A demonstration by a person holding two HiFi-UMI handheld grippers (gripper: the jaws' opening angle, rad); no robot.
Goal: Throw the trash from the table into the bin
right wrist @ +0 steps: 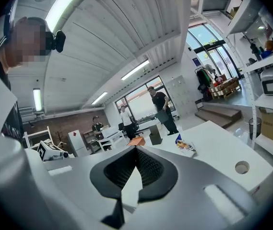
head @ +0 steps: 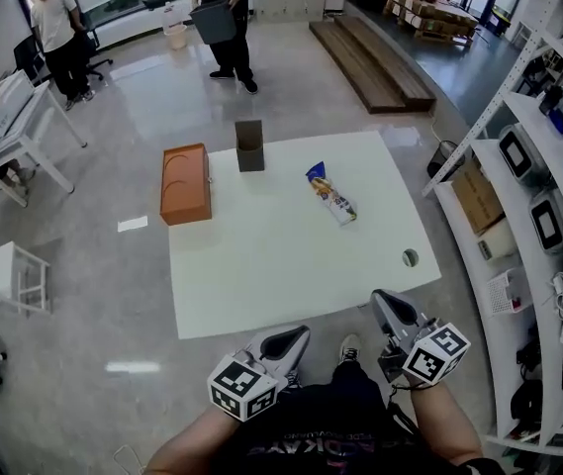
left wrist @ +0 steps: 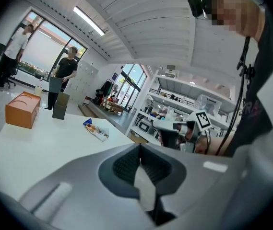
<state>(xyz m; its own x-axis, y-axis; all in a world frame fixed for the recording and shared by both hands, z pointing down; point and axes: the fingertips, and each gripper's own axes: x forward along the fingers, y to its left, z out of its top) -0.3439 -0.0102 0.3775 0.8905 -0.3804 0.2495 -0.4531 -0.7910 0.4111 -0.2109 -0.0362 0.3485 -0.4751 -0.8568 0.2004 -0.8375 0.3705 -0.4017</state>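
Note:
A blue and orange snack packet (head: 331,196) lies on the white table (head: 261,275), right of centre; it also shows in the left gripper view (left wrist: 96,128) and the right gripper view (right wrist: 185,146). Beyond the table's far edge, a person in black holds a grey bin (head: 214,20) (right wrist: 161,116). My left gripper (head: 296,334) (left wrist: 139,150) and right gripper (head: 385,300) (right wrist: 136,150) hover at the table's near edge. Both are shut with nothing between the jaws, well short of the packet.
An orange box (head: 184,183) and a dark brown upright box (head: 249,145) stand at the table's far left. A round cable hole (head: 410,257) sits near the right edge. White shelving (head: 528,196) runs along the right. A second person (head: 58,28) stands by a desk at the far left.

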